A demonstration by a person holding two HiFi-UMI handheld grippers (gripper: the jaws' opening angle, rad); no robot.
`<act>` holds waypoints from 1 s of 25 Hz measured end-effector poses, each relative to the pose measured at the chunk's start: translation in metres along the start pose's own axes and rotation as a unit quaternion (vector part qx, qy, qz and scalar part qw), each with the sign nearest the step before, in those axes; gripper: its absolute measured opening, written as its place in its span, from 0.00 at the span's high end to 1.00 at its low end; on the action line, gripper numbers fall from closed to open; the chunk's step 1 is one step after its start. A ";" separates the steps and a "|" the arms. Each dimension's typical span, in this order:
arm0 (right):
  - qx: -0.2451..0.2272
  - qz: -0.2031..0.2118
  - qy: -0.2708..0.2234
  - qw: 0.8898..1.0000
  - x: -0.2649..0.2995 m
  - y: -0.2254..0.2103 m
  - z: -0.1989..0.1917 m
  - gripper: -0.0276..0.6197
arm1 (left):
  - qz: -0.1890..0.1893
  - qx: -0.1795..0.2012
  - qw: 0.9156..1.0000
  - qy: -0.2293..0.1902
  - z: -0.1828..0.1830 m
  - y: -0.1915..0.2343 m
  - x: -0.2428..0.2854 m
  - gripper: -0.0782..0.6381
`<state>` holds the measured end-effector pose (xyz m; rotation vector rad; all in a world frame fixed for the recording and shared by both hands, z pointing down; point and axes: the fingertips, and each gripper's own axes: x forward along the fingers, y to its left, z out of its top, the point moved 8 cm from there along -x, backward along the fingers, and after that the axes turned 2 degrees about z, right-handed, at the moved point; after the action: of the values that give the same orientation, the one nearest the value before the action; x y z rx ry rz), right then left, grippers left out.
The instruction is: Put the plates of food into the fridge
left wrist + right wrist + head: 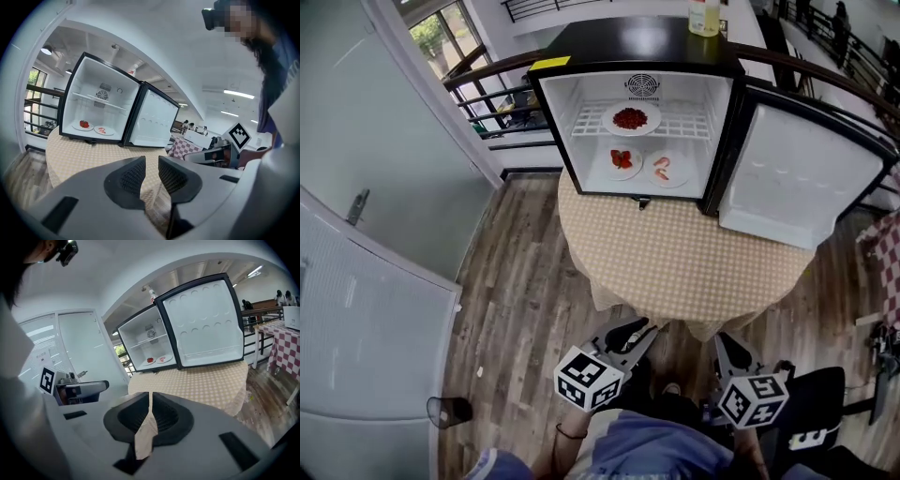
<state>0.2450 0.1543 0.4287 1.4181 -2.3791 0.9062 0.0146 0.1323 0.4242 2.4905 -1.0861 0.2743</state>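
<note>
A black mini fridge (623,42) stands open on a round table (675,258) with a checked cloth, its door (797,173) swung out to the right. Inside, one plate of red food (631,118) rests on the wire shelf. Two more plates (622,161) (665,169) lie on the fridge floor, and they also show in the left gripper view (84,124) (103,130). My left gripper (637,330) (151,164) hangs at the table's near edge, open with a narrow gap and nothing in it. My right gripper (724,345) (150,401) is beside it, shut and empty.
A yellowish bottle (704,16) stands on top of the fridge. A grey door and wall fill the left side. A small black bin (450,410) sits on the wood floor at the lower left, a black chair (825,403) at the lower right, a railing behind the fridge.
</note>
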 end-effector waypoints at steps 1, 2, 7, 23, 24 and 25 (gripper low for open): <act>0.000 0.000 -0.002 1.000 -0.010 -0.002 -0.006 0.91 | 0.001 0.001 1.000 0.000 -0.004 -0.012 -0.005 0.76; 0.000 0.000 -0.005 1.000 -0.020 -0.004 -0.011 0.91 | 0.003 0.002 1.000 -0.001 -0.008 -0.024 -0.010 0.76; 0.001 0.012 -0.010 1.000 -0.056 -0.010 -0.033 0.91 | 0.010 0.006 1.000 0.010 -0.029 -0.071 -0.031 0.76; 0.012 0.005 -0.025 1.000 -0.100 0.010 -0.075 0.91 | 0.019 0.018 0.999 0.020 -0.052 -0.100 -0.095 0.76; 0.016 0.000 -0.029 0.999 -0.102 0.013 -0.076 0.91 | 0.015 0.021 0.999 0.021 -0.053 -0.100 -0.099 0.76; 0.021 -0.005 -0.033 0.999 -0.104 0.016 -0.078 0.91 | 0.011 0.025 0.999 0.023 -0.054 -0.100 -0.104 0.76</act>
<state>0.2753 0.2817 0.4328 1.4950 -2.4114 0.9257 0.0170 0.2858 0.4090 2.5033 -1.1022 0.3673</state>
